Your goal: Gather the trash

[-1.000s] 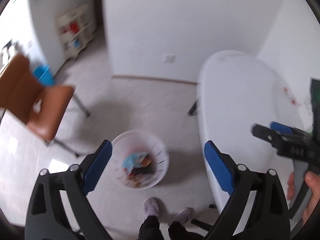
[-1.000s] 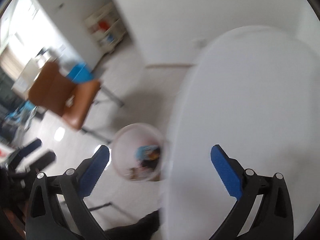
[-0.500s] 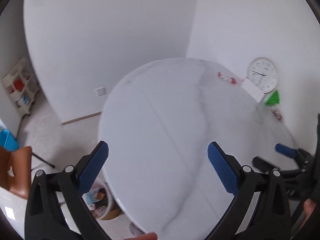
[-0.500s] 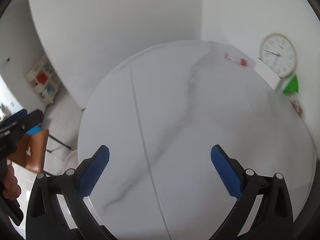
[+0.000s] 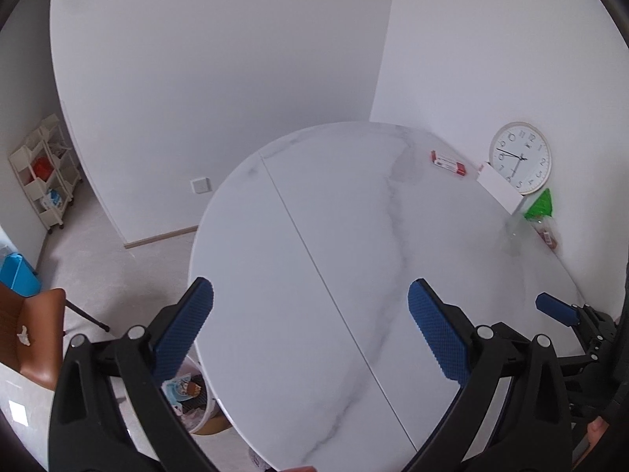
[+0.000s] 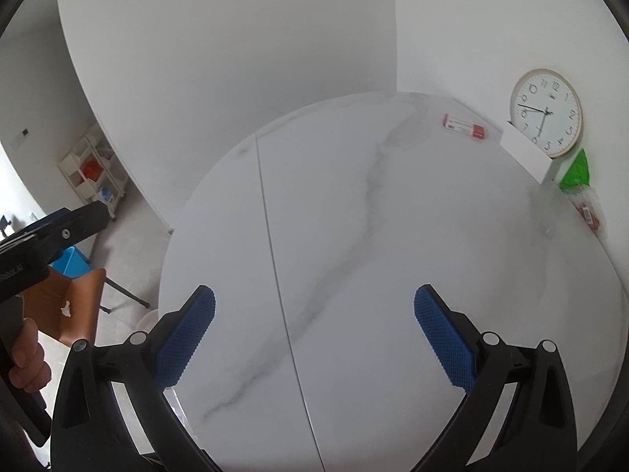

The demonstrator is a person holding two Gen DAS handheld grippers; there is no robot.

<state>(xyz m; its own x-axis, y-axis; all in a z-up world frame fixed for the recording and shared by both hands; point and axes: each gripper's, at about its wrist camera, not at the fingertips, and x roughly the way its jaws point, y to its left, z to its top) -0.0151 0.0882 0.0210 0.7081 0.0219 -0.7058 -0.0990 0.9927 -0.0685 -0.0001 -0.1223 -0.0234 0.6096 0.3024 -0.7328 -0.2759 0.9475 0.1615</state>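
My left gripper (image 5: 310,314) is open and empty over the near left part of the round white marble table (image 5: 334,212). My right gripper (image 6: 314,318) is open and empty over the table's (image 6: 354,204) near middle. A white waste bin (image 5: 192,401) with wrappers inside stands on the floor under the table's left edge. At the far right of the table lie a red and white box (image 5: 448,162), a green wrapper (image 5: 540,204) and a clear packet with red contents (image 5: 548,232). They also show in the right wrist view: box (image 6: 464,125), green wrapper (image 6: 576,171), packet (image 6: 587,208).
A round wall clock (image 6: 546,112) leans against the wall behind a white box (image 6: 525,153). A brown chair (image 5: 27,338) and a blue bin (image 5: 17,275) stand on the floor at the left. A white shelf cart (image 5: 43,173) stands by the far wall.
Both grippers have swung up and right from the floor and the bin to face the table top. Over the last half second the view has barely shifted.
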